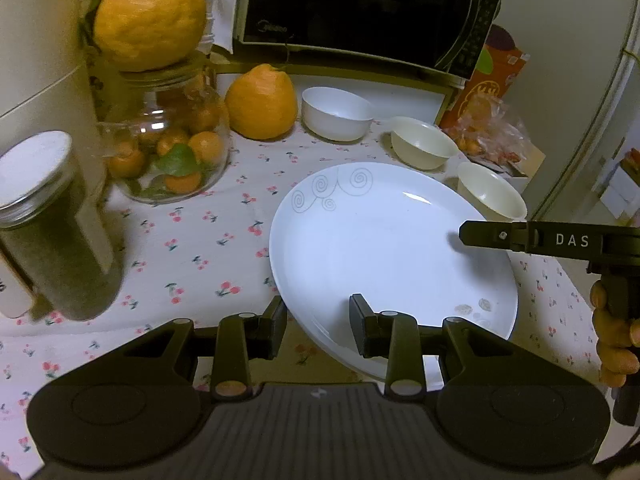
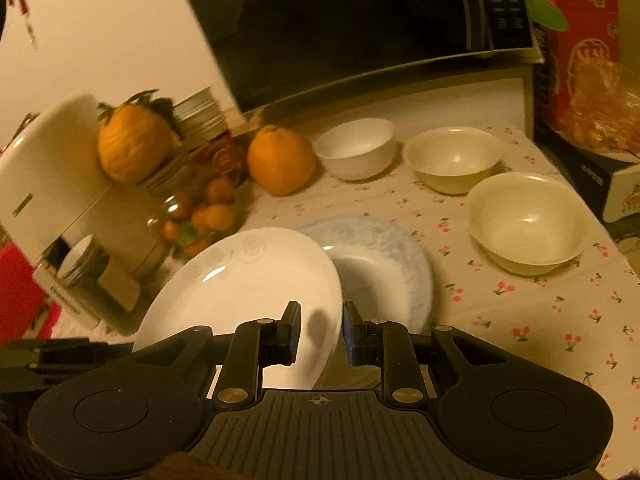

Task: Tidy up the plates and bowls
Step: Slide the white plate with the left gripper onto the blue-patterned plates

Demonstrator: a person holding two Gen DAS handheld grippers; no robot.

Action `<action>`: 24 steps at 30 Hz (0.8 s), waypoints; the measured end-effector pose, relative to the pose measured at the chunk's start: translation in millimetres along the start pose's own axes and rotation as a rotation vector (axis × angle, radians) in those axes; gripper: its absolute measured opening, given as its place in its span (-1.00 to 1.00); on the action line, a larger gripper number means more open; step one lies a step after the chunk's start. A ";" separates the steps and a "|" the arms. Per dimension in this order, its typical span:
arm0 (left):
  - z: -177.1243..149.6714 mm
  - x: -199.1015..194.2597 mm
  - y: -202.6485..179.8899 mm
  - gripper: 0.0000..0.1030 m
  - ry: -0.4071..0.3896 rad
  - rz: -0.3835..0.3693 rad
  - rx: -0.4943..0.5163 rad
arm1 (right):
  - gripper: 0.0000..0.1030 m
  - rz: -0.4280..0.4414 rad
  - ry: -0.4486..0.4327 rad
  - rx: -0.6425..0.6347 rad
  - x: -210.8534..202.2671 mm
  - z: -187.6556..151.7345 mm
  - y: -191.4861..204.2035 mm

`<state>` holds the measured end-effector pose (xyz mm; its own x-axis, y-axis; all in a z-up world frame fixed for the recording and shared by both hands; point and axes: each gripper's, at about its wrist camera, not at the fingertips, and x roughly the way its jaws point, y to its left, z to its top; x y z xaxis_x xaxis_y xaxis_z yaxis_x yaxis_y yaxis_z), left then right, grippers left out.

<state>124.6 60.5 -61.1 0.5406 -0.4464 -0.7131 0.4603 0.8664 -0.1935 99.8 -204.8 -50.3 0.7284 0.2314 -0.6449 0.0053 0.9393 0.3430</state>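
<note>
A white plate with grey swirls (image 1: pixel 384 248) is tilted above the cherry-print tablecloth. My left gripper (image 1: pixel 318 326) straddles its near rim, fingers apart. My right gripper (image 2: pixel 320 330) straddles the same plate's (image 2: pixel 244 284) right rim, fingers apart; it also shows in the left wrist view (image 1: pixel 464 234). A blue-patterned plate (image 2: pixel 384 260) lies on the cloth under and behind the white plate. A white bowl (image 1: pixel 336 114) and two cream bowls (image 1: pixel 424 142) (image 1: pixel 492 196) stand behind; they also show in the right wrist view (image 2: pixel 356 148) (image 2: pixel 452 158) (image 2: pixel 524 220).
A microwave (image 1: pixel 360 12) stands at the back. A glass jar of small oranges (image 1: pixel 168 152) carries a big citrus (image 1: pixel 148 16); another citrus (image 1: pixel 262 100) sits beside it. A lidded jar (image 1: pixel 44 224) and white appliance (image 1: pixel 36 40) stand left. A red box and bagged fruit (image 1: pixel 488 120) are right.
</note>
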 end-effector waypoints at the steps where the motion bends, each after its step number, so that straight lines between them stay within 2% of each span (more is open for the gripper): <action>1: 1.0 2.4 -1.8 -0.40 -0.001 0.001 -0.004 | -0.57 -0.006 -0.003 0.007 0.5 1.3 -2.7; 10: 10.7 15.9 -11.8 -0.40 -0.022 0.030 -0.039 | -0.57 -0.038 -0.012 0.055 7.6 8.3 -15.8; 24: 14.1 31.3 -23.0 -0.40 -0.019 0.069 -0.023 | -0.57 -0.075 -0.019 0.092 15.6 11.0 -26.5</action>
<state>140.8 23.4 -69.4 0.5837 -0.3899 -0.7123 0.4052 0.9000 -0.1606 118.5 -228.9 -61.9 0.7365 0.1553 -0.6584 0.1230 0.9263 0.3561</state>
